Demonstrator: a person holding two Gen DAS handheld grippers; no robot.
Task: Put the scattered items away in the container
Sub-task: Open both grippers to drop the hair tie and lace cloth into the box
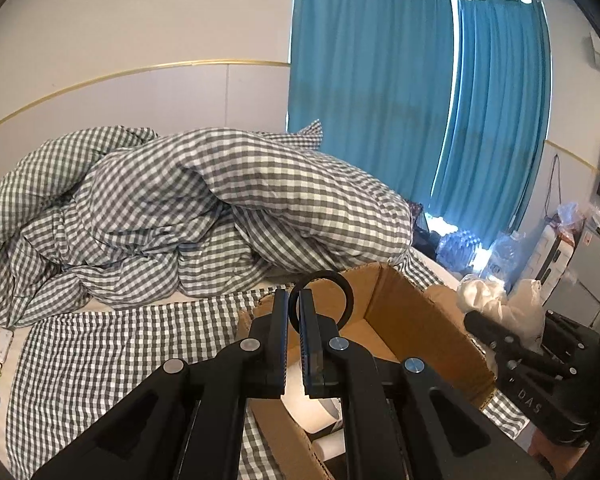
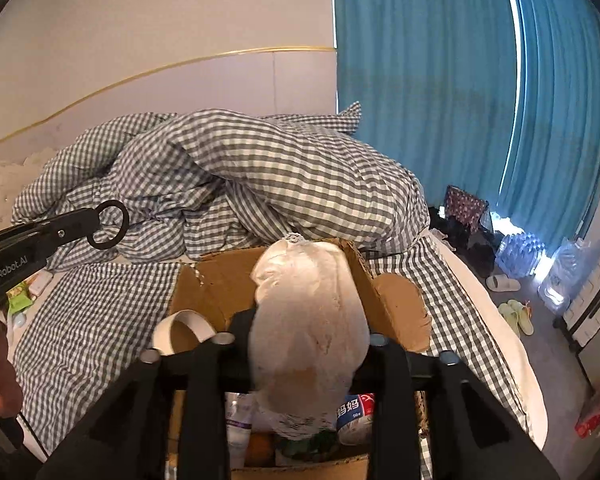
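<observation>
the cardboard box [image 2: 396, 304] sits open on the checked bedsheet [image 2: 92, 320], and it already holds a tape roll [image 2: 184, 330], a couple of bottles [image 2: 354, 416] and what looks like an orange at its 6 o'clock end, so much of the tidying looks done. the right gripper [image 2: 304, 344] hangs over the box with its fingers closed around a crumpled white bag [image 2: 308, 320], seemingly ready to drop it in. the left gripper [image 1: 294, 312] is nearly closed, pinching a black ring [image 1: 332, 280] above the box's 9 o'clock rim. both loads are not yet inside. left to collect, as far as i can see: a green packet [image 2: 18, 300] and small bits at 9 o'clock on the bed, beside the rumpled duvet [image 2: 260, 176].
</observation>
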